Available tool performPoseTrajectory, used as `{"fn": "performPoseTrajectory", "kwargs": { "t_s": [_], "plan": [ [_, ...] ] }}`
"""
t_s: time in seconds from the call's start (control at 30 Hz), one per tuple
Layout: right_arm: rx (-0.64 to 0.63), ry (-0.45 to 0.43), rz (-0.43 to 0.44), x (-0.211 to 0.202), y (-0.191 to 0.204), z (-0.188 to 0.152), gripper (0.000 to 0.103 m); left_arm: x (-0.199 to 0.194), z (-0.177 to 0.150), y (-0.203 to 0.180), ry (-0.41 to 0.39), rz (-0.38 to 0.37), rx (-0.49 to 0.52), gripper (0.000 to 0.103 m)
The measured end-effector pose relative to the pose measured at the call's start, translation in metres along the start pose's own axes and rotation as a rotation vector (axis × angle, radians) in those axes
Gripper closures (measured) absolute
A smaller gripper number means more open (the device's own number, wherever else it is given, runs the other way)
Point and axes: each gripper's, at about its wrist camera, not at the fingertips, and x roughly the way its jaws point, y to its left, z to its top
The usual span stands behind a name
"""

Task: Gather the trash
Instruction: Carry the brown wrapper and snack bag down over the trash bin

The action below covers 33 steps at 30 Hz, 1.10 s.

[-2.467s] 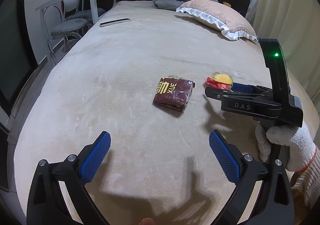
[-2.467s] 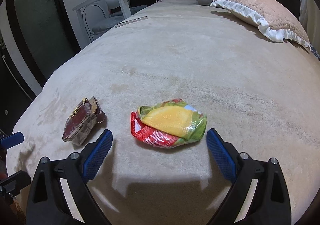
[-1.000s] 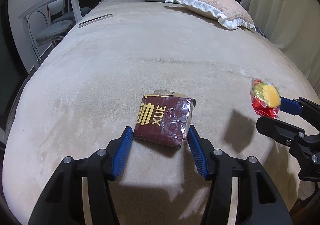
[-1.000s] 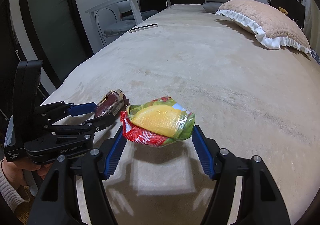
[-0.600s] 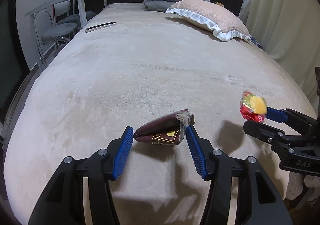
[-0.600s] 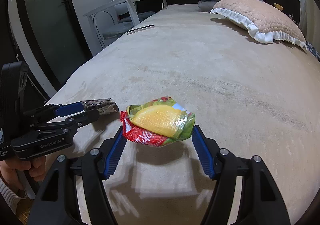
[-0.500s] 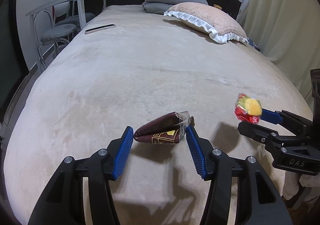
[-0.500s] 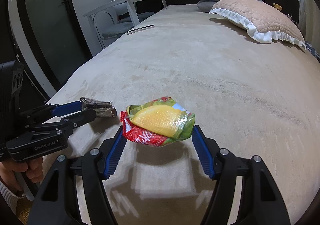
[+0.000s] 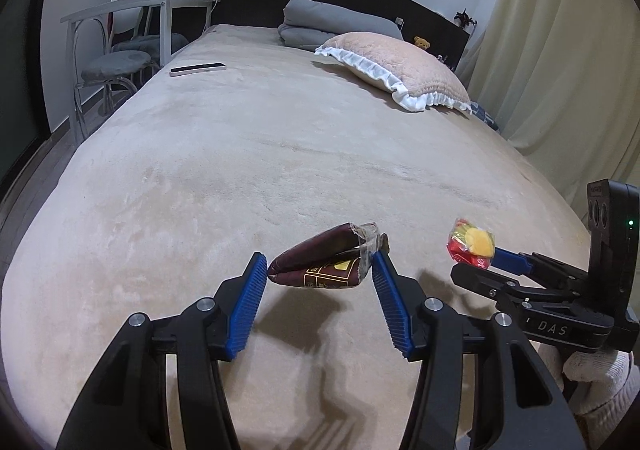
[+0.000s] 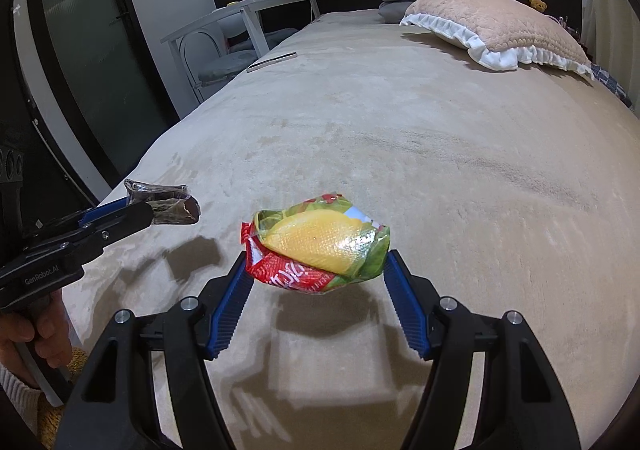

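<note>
A dark maroon snack packet (image 9: 326,262) with gold print hangs above the bed, pinched between the blue pads of my left gripper (image 9: 320,270), which is shut on it. My right gripper (image 10: 316,266) is shut on a crumpled red, green and yellow wrapper (image 10: 316,246), also lifted off the beige bedspread (image 9: 280,153). In the left wrist view the right gripper (image 9: 476,256) stands at the right with that wrapper (image 9: 472,246) at its tip. In the right wrist view the left gripper (image 10: 136,209) comes in from the left carrying the maroon packet (image 10: 164,201).
A frilled beige pillow (image 9: 396,69) and folded grey bedding (image 9: 332,23) lie at the head of the bed. A slim white and black bar (image 9: 198,69) rests near the bed's left edge. A white table (image 9: 140,9) with stools stands left; curtains (image 9: 560,69) hang right.
Both grippers have lifted their packets off the bedspread and drawn back toward the foot of the bed. The maroon packet has tipped from lying flat to edge-on in the left gripper.
</note>
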Motion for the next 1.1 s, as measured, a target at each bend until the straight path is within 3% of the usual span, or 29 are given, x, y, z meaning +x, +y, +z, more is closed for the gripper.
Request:
{"fn": "performPoseTrajectory", "kwargs": {
  "t_s": [0.83, 0.9, 0.93, 1.1],
  "plan": [
    [0.06, -0.037, 0.037, -0.083, 0.01, -0.1, 0.036, -0.091, -0.092, -0.039, -0.084, -0.097, 0.03, 0.05],
    [0.068, -0.037, 0.047, -0.089, 0.009, -0.107, 0.036, -0.095, -0.098, -0.041, -0.084, -0.106, 0.027, 0.057],
    [0.068, -0.034, 0.053, -0.093, 0.01, -0.114, 0.036, -0.096, -0.101, -0.043, -0.08, -0.109, 0.029, 0.077],
    [0.065, -0.012, 0.061, -0.099, 0.01, -0.129, 0.036, -0.095, -0.113, -0.049, -0.045, -0.111, 0.035, 0.081]
  ]
}}
